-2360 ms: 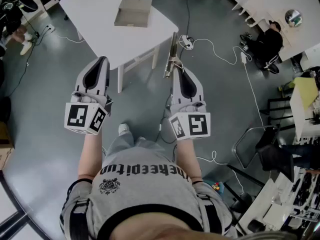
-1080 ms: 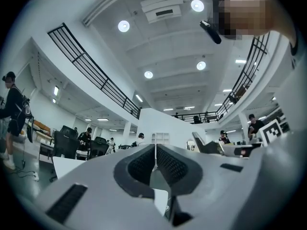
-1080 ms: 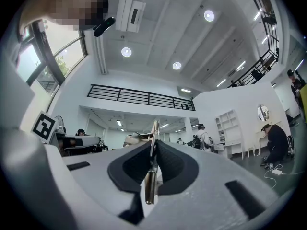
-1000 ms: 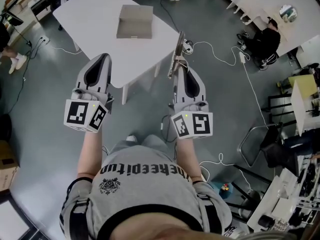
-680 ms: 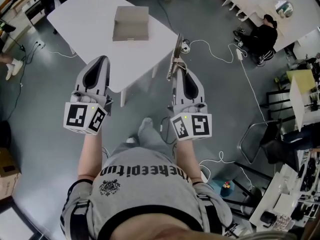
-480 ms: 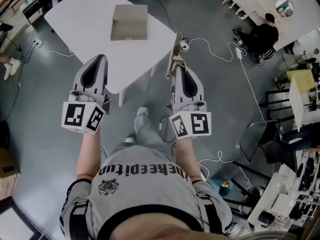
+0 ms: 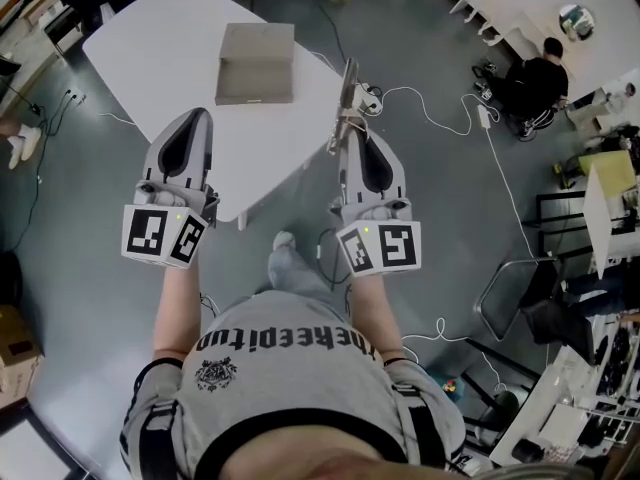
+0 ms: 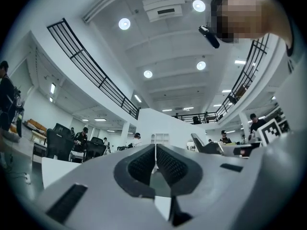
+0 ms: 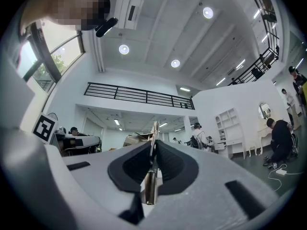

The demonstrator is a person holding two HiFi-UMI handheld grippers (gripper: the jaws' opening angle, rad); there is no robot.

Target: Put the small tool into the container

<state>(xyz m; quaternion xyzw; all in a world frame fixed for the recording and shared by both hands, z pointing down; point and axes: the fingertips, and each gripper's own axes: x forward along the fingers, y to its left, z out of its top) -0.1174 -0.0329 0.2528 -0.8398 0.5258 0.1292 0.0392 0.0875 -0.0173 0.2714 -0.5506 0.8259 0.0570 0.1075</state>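
Observation:
My right gripper [image 7: 354, 134] is shut on a thin metal tool [image 7: 343, 98] that sticks out past its tips, beside the right corner of the white table [image 7: 170, 48]. In the right gripper view the tool [image 9: 153, 140] stands on edge between the dark pads. A grey open box [image 7: 255, 63] lies on the table, ahead and between my two grippers. My left gripper [image 7: 196, 115] hovers over the table's near edge. In the left gripper view its jaws [image 8: 155, 152] meet with nothing between them.
White cables [image 7: 440, 118] trail over the grey floor to the right of the table. A person in black [image 7: 540, 73] crouches at the far right near white desks. A chair frame [image 7: 510, 288] stands at the right. The wearer's foot [image 7: 283, 241] shows below the table.
The table and box have slid down in the head view, closer to both grippers. The left gripper now overlaps the table's near edge. The tool stays clamped in the right gripper.

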